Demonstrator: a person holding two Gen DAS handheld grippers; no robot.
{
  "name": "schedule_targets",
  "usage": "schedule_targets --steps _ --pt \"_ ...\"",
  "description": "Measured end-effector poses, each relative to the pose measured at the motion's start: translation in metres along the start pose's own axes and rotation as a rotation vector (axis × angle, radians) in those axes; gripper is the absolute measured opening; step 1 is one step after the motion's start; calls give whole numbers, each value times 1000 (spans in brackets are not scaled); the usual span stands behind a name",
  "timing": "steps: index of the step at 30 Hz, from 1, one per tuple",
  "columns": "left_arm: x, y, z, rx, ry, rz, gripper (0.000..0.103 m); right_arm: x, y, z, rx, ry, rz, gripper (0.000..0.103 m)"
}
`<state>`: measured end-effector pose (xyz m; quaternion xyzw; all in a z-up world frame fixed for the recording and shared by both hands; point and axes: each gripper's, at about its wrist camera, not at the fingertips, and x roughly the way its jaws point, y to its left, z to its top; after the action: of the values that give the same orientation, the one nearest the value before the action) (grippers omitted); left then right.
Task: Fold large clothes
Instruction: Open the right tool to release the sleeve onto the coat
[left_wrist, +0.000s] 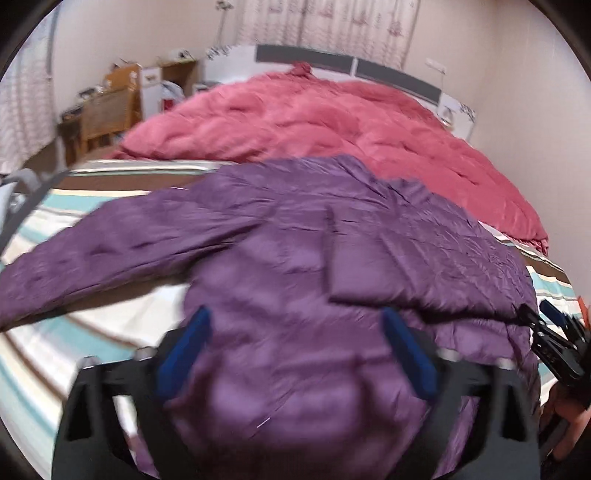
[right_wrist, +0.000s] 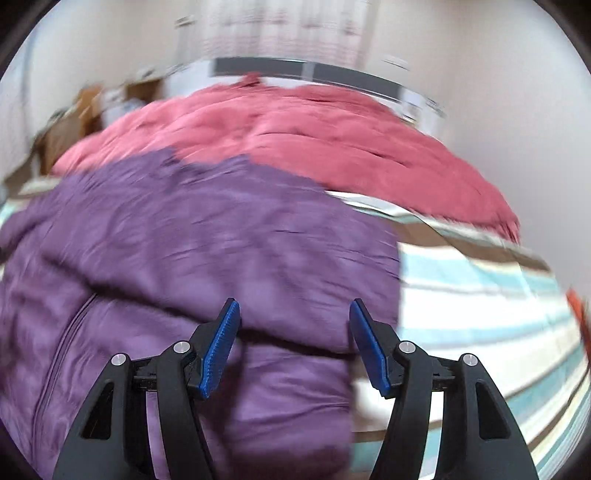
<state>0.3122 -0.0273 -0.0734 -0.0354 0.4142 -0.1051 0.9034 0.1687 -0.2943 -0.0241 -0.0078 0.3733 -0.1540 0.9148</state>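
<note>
A purple padded jacket (left_wrist: 280, 236) lies spread on the striped bed sheet (left_wrist: 74, 350). One sleeve (left_wrist: 92, 251) stretches out to the left, and the other sleeve (left_wrist: 354, 258) lies folded across the body. My left gripper (left_wrist: 295, 312) hovers over the jacket's lower part, open, with its blue pads wide apart and nothing pinched. In the right wrist view the jacket (right_wrist: 184, 240) fills the left half, its zip (right_wrist: 66, 332) running down the left side. My right gripper (right_wrist: 294, 301) is open above the jacket's right edge, holding nothing. The right gripper (left_wrist: 554, 332) also shows at the left wrist view's right edge.
A rumpled pink quilt (left_wrist: 332, 125) covers the far half of the bed up to the grey headboard (left_wrist: 306, 59). A wooden chair and cluttered desk (left_wrist: 107, 107) stand at the far left. Bare striped sheet (right_wrist: 480, 314) lies right of the jacket. Something orange (right_wrist: 576, 306) is at the right edge.
</note>
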Motion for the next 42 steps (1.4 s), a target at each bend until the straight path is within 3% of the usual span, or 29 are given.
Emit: schedule_targets --steps 6,7,8,9,11,17,23,28,30,32,34,38,42 --pt "58 -21 17 -65 79 -96 39 24 -53 9 224 55 -39 55" --pt "64 -24 17 -64 90 -106 33 25 -56 7 234 59 -42 54" --pt "68 -27 18 -60 92 -98 19 35 -57 10 239 67 -39 52" --pt "69 -30 17 -56 87 -100 14 40 -58 11 240 78 -21 47" --pt "65 -31 18 -58 60 -98 9 46 -56 13 240 92 8 45" --pt "54 -8 21 -65 -12 -48 8 55 -45 26 205 90 96 41" --pt "76 6 8 -101 48 -63 14 76 -29 22 145 125 67 41" --pt "77 5 5 -98 41 -77 18 80 -21 22 114 122 30 41" --pt "73 6 4 -104 35 -81 25 81 -18 22 100 120 14 41" --pt "63 8 1 -106 23 -92 53 81 -16 22 99 115 8 41" --pt "52 10 -2 -107 5 -77 63 80 -17 21 99 112 6 41" --pt "35 28 -10 -155 -6 -66 76 80 -16 22 89 107 -7 41" --pt "19 59 -20 -223 -22 -27 80 72 -14 22 75 77 -27 44"
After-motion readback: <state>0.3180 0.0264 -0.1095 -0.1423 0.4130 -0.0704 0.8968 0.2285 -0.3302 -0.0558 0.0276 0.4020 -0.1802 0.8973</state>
